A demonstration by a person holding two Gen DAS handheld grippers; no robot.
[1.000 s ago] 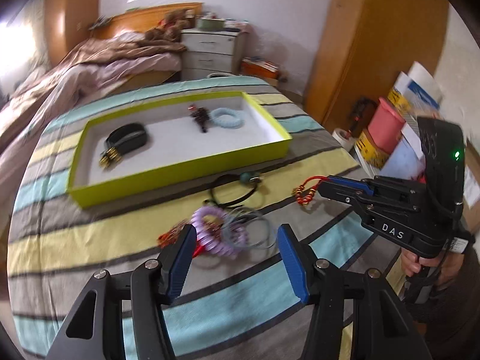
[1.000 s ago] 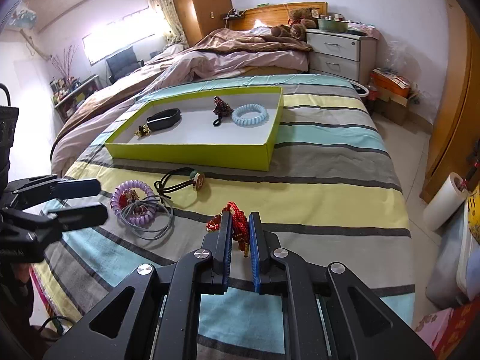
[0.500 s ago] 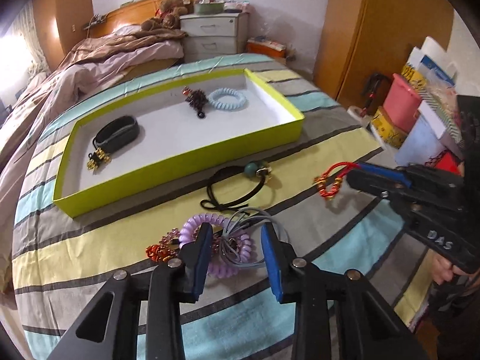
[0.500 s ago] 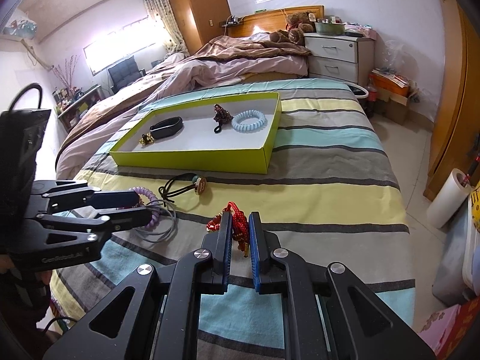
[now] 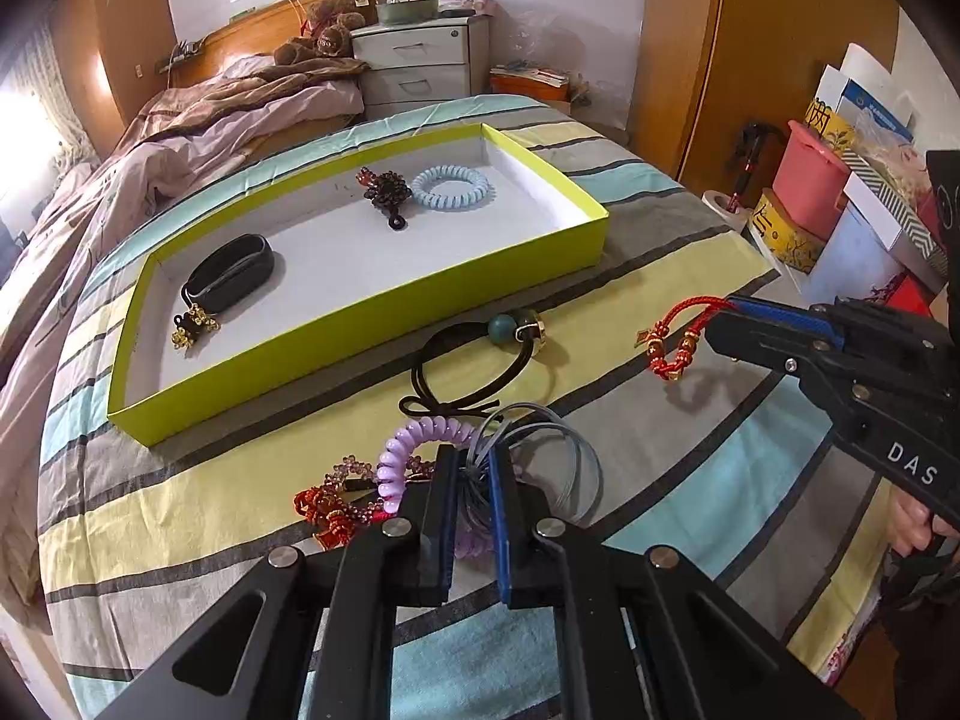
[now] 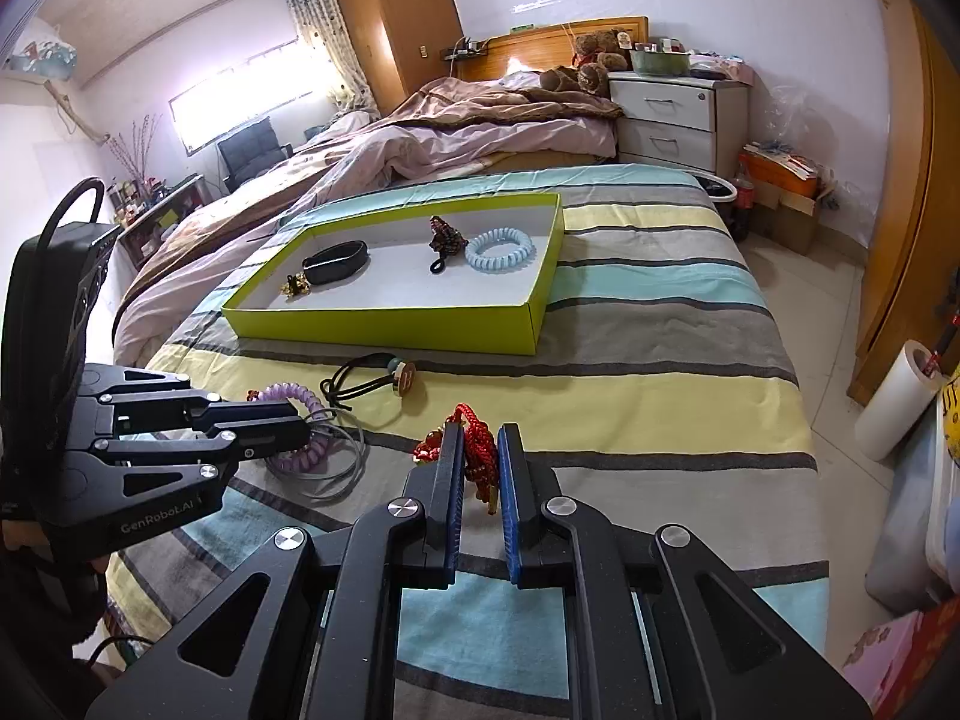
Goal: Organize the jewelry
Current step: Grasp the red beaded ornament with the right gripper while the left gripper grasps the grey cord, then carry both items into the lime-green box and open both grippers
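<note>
On the striped bedspread, my left gripper (image 5: 471, 456) has its jaws closing, the pads pinching a bundle of thin grey hair ties (image 5: 576, 450) that lies over a purple coil tie (image 5: 399, 462). In the right wrist view the left gripper (image 6: 300, 429) sits low on that pile. To the right, my right gripper (image 6: 480, 438) is shut on a red cord bracelet (image 6: 477, 444) with gold beads, held just above the cover; the bracelet (image 5: 675, 342) dangles from its tips. Behind both lies a yellow-green tray (image 5: 360, 324) holding a black band, a dark beaded piece and a light blue coil.
A black cord tie with a green bead (image 5: 474, 360) lies between the pile and the tray. A red and pink beaded piece (image 5: 324, 507) sits left of the purple coil. Boxes and a pink bucket (image 5: 810, 180) stand beside the bed on the right.
My left gripper came down and forward onto the pile and went from wide open to shut on the grey hair ties. The right gripper stayed put with the red bracelet.
</note>
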